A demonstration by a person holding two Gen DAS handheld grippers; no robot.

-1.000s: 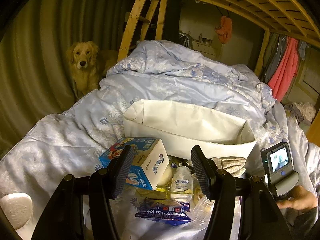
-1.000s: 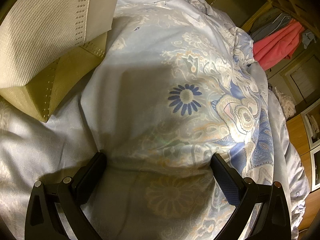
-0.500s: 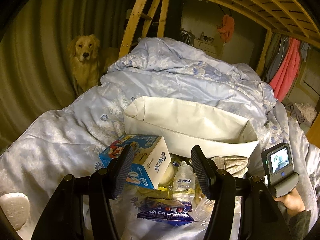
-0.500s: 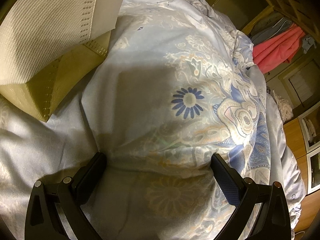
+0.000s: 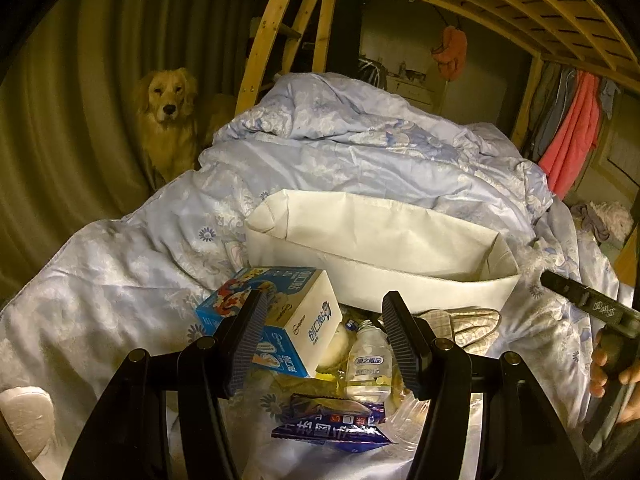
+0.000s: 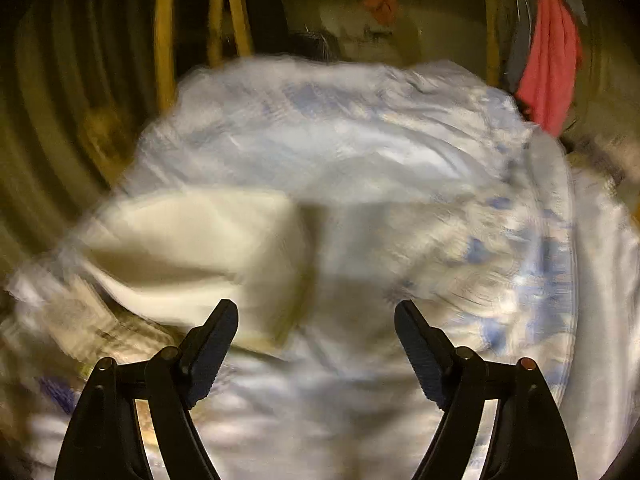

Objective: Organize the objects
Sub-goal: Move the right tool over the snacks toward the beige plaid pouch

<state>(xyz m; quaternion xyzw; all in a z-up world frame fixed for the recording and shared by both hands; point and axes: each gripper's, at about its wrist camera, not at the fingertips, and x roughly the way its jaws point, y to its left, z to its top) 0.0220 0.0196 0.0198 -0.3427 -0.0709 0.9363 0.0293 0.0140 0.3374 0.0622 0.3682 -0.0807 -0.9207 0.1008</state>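
Both tongs gape, holding nothing; the white bin [image 5: 380,240] (fabric) shows no contents.

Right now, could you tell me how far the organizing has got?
Nothing looks done: the white bin on the quilt looks empty from here. In hand: nothing; the left gripper is open above the pile, and the right gripper is open too, its view blurred. Left: the blue box, bottle, snack packet and checked cloth all lie outside the bin.
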